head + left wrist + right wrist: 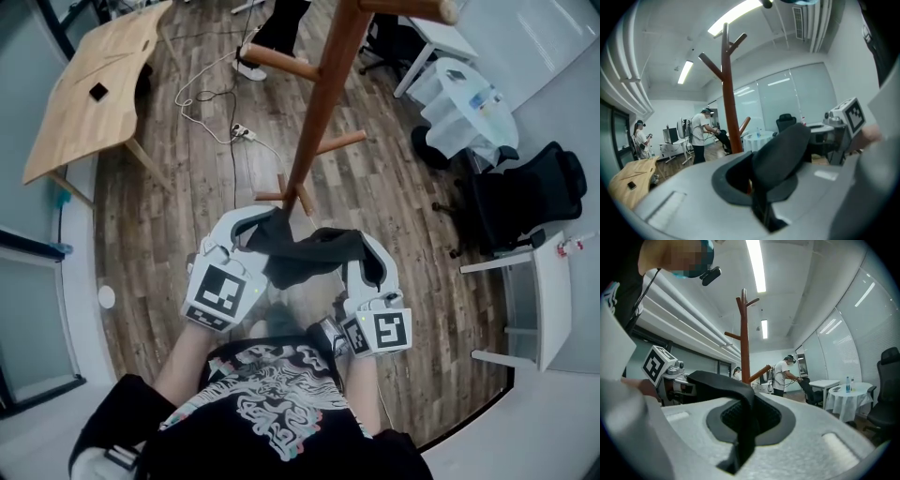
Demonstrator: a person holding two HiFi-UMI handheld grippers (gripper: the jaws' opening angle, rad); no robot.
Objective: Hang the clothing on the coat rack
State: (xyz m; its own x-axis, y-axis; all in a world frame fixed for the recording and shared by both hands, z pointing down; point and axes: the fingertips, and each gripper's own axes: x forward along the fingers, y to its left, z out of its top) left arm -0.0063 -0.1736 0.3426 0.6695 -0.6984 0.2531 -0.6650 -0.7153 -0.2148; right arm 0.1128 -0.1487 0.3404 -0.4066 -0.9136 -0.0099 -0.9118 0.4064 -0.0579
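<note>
A black fabric garment (305,255) is held up between the two grippers, above the wood-plank floor (187,206). It is just on the near side of the reddish-brown wooden coat rack (323,94). The garment is not yet hung on any peg, and the rack's pole is seen standing further off, beyond the cloth.

The left gripper (255,225) is clenched on the garment's left end. In the left gripper view its grey jaws (754,190) are seen pressed together, with a thick fold of the dark cloth (783,150) pinched between them and bulging upward. The coat rack (727,93) is seen behind it, slightly to the left.

The right gripper (364,248) is likewise clenched on the garment's right end. In the right gripper view a band of the cloth (726,383) is trapped in the seam of the closed jaws (745,427) and is drawn off to the left. The coat rack (744,343) rises just behind.

Each gripper's marker cube is visible from the other's camera. The grippers are held in front of a black T-shirt with a white print (272,403).

A light wooden tabletop (94,84) is seen at the far left. A round table under a white cloth (469,112) and a black office chair (525,197) stand at the right. A person in a white shirt (783,376) is seen far off in the room.
</note>
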